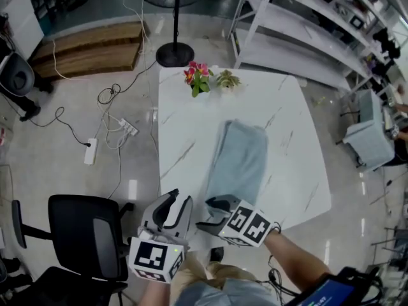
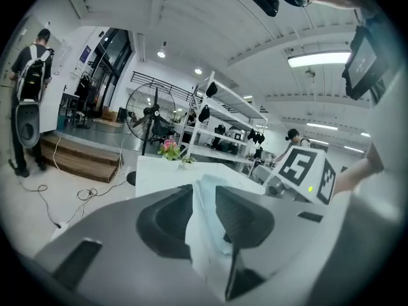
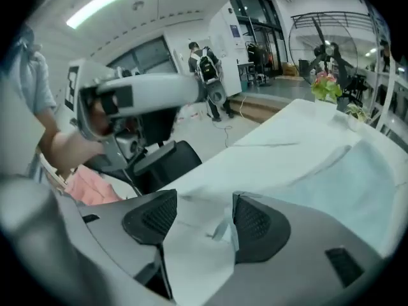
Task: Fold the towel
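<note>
A pale blue towel (image 1: 239, 158) lies folded into a long strip on the white marble table (image 1: 185, 113), running from the middle toward the near edge. My right gripper (image 1: 213, 214) sits at the strip's near end. In the right gripper view it (image 3: 204, 218) is open, with a small towel corner (image 3: 223, 231) lying loose by the right pad and the rest of the towel (image 3: 357, 177) beyond. My left gripper (image 1: 177, 199) hovers at the table's near-left edge, beside the towel. Its jaws (image 2: 204, 212) stand apart with the table and towel (image 2: 213, 187) showing through the gap.
A small flower bunch (image 1: 197, 75) and a little plant (image 1: 227, 79) stand at the table's far edge. A black office chair (image 1: 89, 234) is at the near left. The fan stand's base (image 1: 174, 54), cables with a power strip (image 1: 91, 150) and white shelving (image 1: 299, 24) surround the table.
</note>
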`<state>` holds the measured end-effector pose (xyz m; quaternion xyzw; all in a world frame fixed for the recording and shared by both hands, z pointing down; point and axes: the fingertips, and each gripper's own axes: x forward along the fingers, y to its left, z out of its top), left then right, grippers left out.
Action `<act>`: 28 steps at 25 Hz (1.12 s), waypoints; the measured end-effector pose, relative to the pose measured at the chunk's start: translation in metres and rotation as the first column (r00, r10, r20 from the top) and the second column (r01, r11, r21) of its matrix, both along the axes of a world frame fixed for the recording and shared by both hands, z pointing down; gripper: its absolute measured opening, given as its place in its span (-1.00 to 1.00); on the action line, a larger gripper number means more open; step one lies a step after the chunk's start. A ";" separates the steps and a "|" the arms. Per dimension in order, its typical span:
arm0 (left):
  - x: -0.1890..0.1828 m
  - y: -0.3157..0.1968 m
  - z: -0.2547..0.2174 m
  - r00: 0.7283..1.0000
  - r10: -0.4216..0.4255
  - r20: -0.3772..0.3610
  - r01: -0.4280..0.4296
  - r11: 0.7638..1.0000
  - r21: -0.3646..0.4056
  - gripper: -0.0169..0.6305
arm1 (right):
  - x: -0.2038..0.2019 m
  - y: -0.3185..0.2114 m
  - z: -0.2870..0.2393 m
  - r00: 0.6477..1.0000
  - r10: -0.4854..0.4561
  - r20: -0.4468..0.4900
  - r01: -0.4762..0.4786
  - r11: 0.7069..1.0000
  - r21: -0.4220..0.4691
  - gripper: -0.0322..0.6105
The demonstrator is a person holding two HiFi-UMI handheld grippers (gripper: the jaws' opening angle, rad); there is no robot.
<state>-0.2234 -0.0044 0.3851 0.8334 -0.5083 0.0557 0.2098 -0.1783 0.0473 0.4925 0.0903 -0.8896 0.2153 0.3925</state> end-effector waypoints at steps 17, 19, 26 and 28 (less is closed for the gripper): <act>0.157 -0.013 0.051 0.925 0.369 0.086 -0.351 0.921 -0.171 -0.60 | 0.209 -0.227 -0.064 0.965 0.262 0.022 -0.247 0.876 0.413 -0.53; 0.176 -0.012 0.073 0.920 0.385 0.078 -0.360 0.906 -0.224 -0.59 | 0.211 -0.246 -0.045 0.982 0.186 0.001 -0.171 0.898 0.405 -0.54; 0.197 -0.019 0.120 0.918 0.390 0.071 -0.344 0.873 -0.347 -0.57 | 0.188 -0.264 0.003 0.995 -0.097 -0.006 0.095 0.947 0.306 -0.54; 0.197 -0.022 0.125 0.923 0.378 0.069 -0.330 0.872 -0.363 -0.57 | 0.183 -0.267 0.012 0.988 -0.152 -0.039 0.156 0.938 0.311 -0.77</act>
